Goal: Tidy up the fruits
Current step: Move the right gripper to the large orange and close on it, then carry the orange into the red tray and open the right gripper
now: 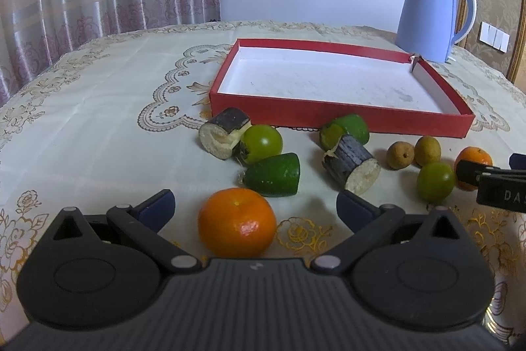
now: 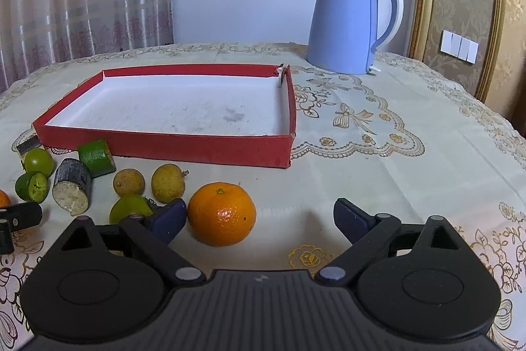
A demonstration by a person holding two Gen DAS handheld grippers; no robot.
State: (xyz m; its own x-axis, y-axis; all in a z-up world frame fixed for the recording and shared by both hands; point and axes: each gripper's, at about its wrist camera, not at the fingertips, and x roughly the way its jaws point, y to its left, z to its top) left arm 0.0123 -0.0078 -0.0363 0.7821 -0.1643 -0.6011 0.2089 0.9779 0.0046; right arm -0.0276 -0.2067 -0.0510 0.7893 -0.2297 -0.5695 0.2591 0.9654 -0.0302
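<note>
1. The tray [image 2: 164, 150] is bare, so every fruit is yet to be moved. Its near wall stands between the fruit and the floor of the tray. A fruit carried too low would likely knock that wall and shove the light tray back toward the kettle [image 2: 345, 22], which stands just behind its far corner.

2. The right gripper [image 2: 259, 221] has its jaws wide apart, nothing pinched. The right orange [image 2: 222, 213] sits between them but off to the left, close to the left finger [image 2: 167, 219]. If they close as they stand, that finger would probably meet the fruit first and roll it aside instead of trapping it.

3. The left gripper [image 1: 254, 209] is likewise spread wide and empty, with the left orange [image 1: 236, 221] on the cloth [image 1: 98, 120] between its fingers and nearer the middle. The risk is smaller here, yet a round, smooth fruit could still squirt out forward under a shallow bite.

4. The fruits lie crowded in front of the tray: two cane stubs [image 1: 350, 166], limes [image 1: 274, 175], green balls [image 1: 435, 180] and two longans [image 1: 399, 155]. In the right view one green ball [image 2: 130, 209] lies just behind the left finger, so a sideways slide could scatter it.

5. The two grippers work close together; each shows at the edge of the other's view. Moving both at once could make them collide.
</note>
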